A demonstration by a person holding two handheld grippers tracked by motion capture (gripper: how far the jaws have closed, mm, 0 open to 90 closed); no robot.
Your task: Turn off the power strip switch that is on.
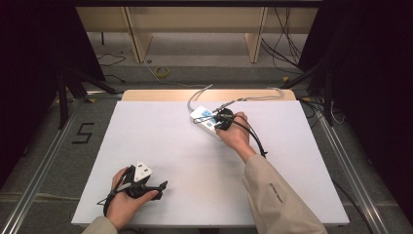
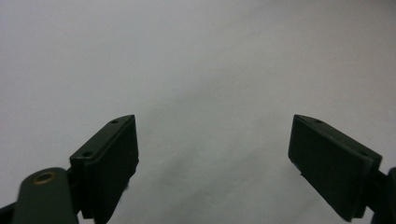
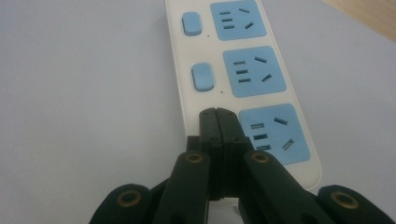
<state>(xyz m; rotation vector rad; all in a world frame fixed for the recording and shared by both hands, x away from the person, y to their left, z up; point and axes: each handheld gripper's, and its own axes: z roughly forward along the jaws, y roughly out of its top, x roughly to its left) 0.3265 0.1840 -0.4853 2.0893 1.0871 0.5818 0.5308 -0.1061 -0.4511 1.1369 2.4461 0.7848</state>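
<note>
A white power strip (image 1: 203,117) with blue sockets lies at the far middle of the white table (image 1: 160,141), its grey cable (image 1: 197,95) running off the back edge. In the right gripper view the power strip (image 3: 247,70) shows two blue switches (image 3: 202,77) and three sockets. My right gripper (image 3: 218,114) is shut with nothing between its jaws, and its tips sit over the strip beside the nearest socket (image 3: 273,133), where a switch would be hidden. The right gripper (image 1: 221,119) covers the strip's near end. My left gripper (image 1: 163,185) rests open near the front left, above bare table (image 2: 215,154).
A strip of wooden tabletop (image 1: 146,94) shows behind the white sheet. Cables lie on the floor behind the table (image 1: 160,72). A taped "5" (image 1: 84,132) marks the floor at left. Dark stands and curtains flank both sides.
</note>
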